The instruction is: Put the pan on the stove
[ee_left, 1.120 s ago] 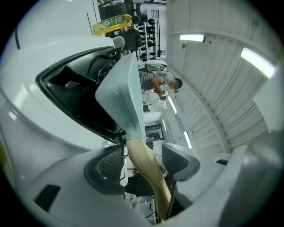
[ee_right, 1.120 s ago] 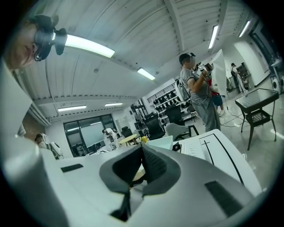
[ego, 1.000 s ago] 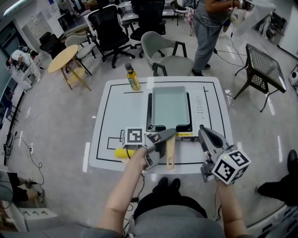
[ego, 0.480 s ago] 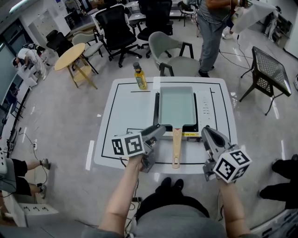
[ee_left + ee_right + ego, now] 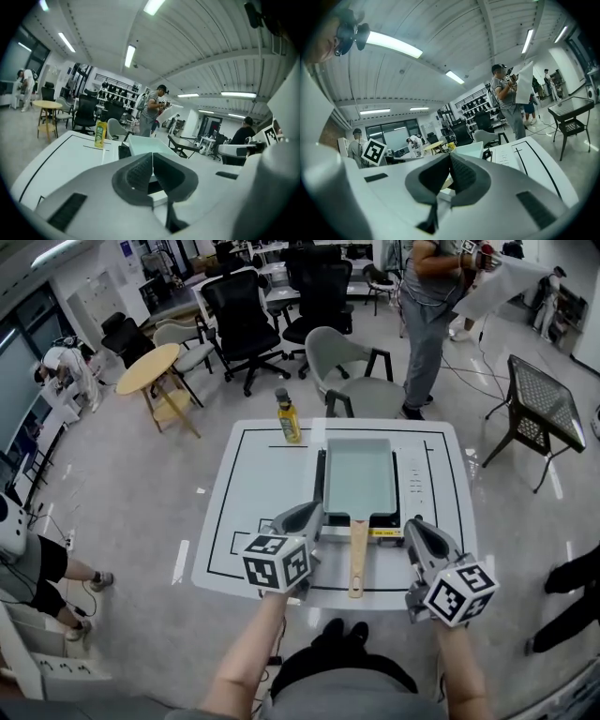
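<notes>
The rectangular pale-green pan sits on the black stove in the middle of the white table. Its wooden handle points toward me, between the two grippers. My left gripper hovers just left of the handle; its jaws have just been closing and are now shut with nothing between them. My right gripper is to the right of the handle, shut and empty. The pan also shows beyond the jaws in the left gripper view and the right gripper view.
A yellow bottle stands at the table's far edge, left of the stove. The stove's control strip runs along its right side. Chairs, a standing person and a black mesh side table surround the table.
My left gripper drew away from the pan handle to the left, rolled so its marker cube faces up, and its jaws went from open to shut. The right gripper stayed put.
</notes>
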`<action>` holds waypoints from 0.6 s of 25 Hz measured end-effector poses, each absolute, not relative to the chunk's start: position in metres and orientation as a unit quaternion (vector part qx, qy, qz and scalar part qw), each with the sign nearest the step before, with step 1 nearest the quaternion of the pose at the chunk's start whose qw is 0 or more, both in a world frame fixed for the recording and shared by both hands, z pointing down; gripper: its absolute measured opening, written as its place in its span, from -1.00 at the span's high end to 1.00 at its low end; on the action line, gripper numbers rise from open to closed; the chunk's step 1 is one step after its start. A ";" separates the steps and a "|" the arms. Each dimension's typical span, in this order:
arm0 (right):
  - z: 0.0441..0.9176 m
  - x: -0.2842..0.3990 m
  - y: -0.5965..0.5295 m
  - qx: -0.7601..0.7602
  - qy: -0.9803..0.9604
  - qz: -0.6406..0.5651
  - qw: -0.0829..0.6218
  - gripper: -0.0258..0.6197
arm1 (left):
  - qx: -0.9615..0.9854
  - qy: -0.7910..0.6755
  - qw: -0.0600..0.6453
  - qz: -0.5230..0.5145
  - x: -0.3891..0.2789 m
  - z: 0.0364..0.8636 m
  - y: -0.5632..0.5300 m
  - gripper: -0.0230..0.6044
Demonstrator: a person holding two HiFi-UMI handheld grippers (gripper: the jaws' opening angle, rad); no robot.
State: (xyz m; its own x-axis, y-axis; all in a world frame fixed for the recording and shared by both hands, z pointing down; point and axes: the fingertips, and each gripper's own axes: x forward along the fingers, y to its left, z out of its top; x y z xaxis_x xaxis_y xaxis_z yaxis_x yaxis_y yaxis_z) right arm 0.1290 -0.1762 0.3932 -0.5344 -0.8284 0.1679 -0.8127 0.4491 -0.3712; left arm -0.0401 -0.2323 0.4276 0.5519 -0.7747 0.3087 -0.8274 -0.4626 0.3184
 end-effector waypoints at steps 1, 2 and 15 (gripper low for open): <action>0.394 0.129 -0.176 -0.481 0.851 -0.208 0.021 0.91 | 0.854 -0.472 0.209 0.064 -0.040 0.426 -0.233 0.90; 0.394 0.129 -0.177 -0.481 0.851 -0.208 0.022 0.91 | 0.854 -0.475 0.201 0.067 -0.040 0.425 -0.233 0.91; 0.399 0.134 -0.182 -0.506 0.842 -0.185 -0.003 0.91 | 0.854 -0.486 0.168 0.077 -0.043 0.419 -0.236 0.91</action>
State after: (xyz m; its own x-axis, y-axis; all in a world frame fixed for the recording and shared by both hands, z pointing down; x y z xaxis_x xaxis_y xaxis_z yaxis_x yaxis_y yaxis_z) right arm 0.1338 -0.1821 0.3991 -0.4875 -0.8517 0.1923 -0.8539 0.4190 -0.3087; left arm -0.0435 -0.2360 0.4187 0.5156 -0.8045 0.2950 -0.8563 -0.4714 0.2111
